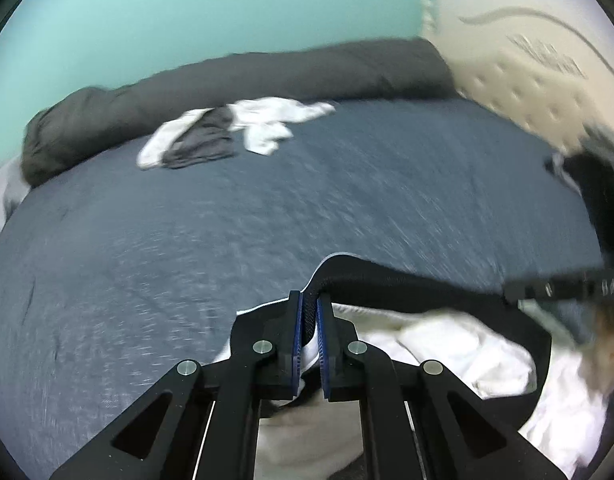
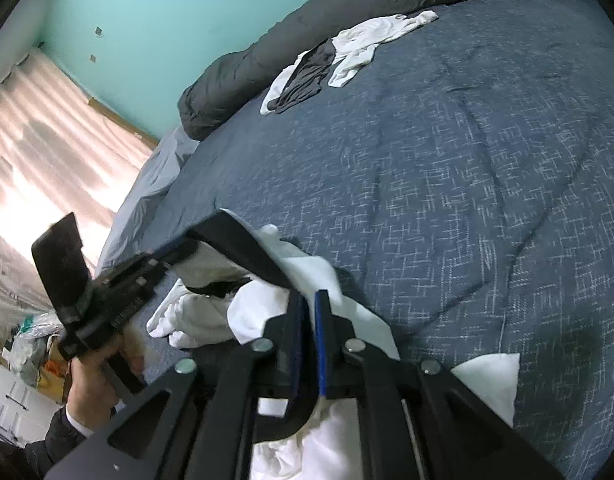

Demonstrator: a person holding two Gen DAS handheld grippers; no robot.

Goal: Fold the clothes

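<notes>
Left wrist view
- Left gripper point(image 1: 309, 304) low in the foreground; blue pads pressed together on the black band point(image 1: 387, 280) of a white garment point(image 1: 447, 348). The band passes between the pads, so it is pinched.
- The band arches up from the pads, then runs right as a taut dark edge toward the right gripper point(image 1: 563, 288), seen side-on at the right rim. That side is blurred; its jaws cannot be read here.
- White cloth bunches below the band, near right, sagging toward the near edge of the bed.
- Blue quilt point(image 1: 227, 220) lies flat and open from the gripper out to the far side.
- Far left: a loose pile of white and grey clothes point(image 1: 211, 136), well apart from the held garment.
- Behind the pile, a dark grey rolled duvet point(image 1: 267, 76) lines the far edge against a teal wall point(image 1: 187, 8).

Right wrist view
- Right gripper, jaws close with a narrow slit showing between the pads; white cloth and the black band lie in the slit. Whether the pads press the cloth, I cannot tell.
- Left gripper at near left, held in a person's hand point(image 2: 93, 376), nipping the band's other end.
- Band hangs stretched between the two grippers, the white garment slumped under it.
- Wide bare quilt to the right and beyond.
- Left edge of the bed drops to a pale sheet point(image 2: 155, 184); curtain point(image 2: 47, 140) beyond.
</notes>
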